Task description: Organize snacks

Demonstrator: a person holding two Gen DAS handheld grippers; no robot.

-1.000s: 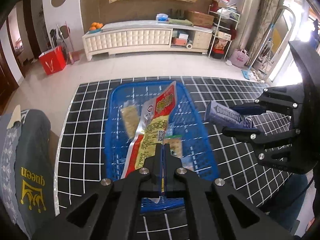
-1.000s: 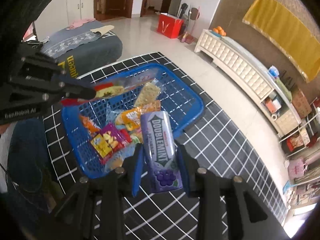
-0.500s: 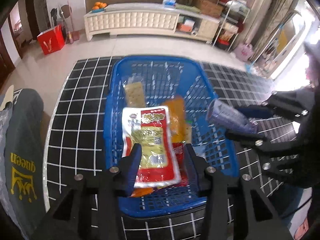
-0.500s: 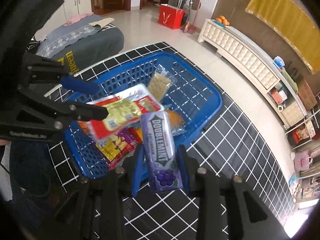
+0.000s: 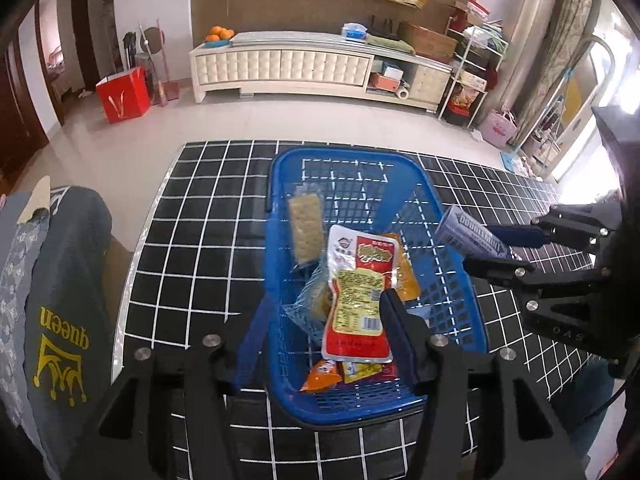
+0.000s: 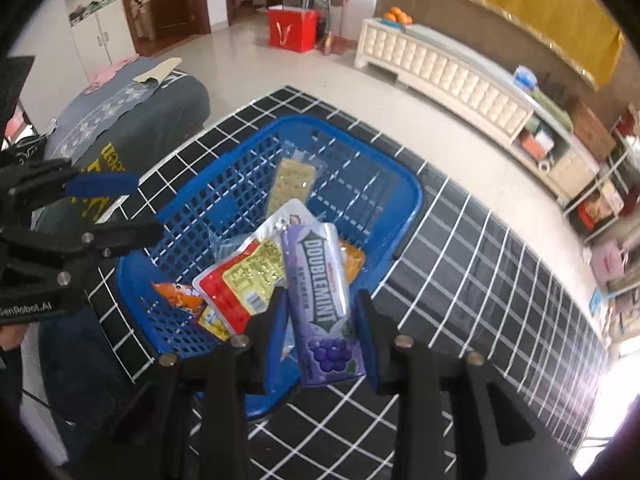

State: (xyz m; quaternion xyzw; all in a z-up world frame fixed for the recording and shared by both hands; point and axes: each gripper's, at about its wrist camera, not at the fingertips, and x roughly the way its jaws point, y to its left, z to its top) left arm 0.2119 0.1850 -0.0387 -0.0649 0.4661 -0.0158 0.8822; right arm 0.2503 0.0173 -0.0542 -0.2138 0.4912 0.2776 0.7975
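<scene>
The far half of the blue plastic mesh basket [image 5: 404,176] is lying bare, while a red-and-yellow foil packet [image 5: 357,300] and a cracker sleeve [image 5: 306,226] are crowding its near half.

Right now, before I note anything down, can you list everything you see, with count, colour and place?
basket: one, blue, on the tablecloth
tablecloth: one, black with white grid, under the basket
cracker pack: one, pale, in the basket
pouch: one, red and yellow, on top of the pile
small packets: a few, orange and yellow, near end of the basket
red bag: one, on the floor
gum pack: one, purple, above the basket
left gripper: jaws open, empty
right gripper: jaws on the gum pack
</scene>
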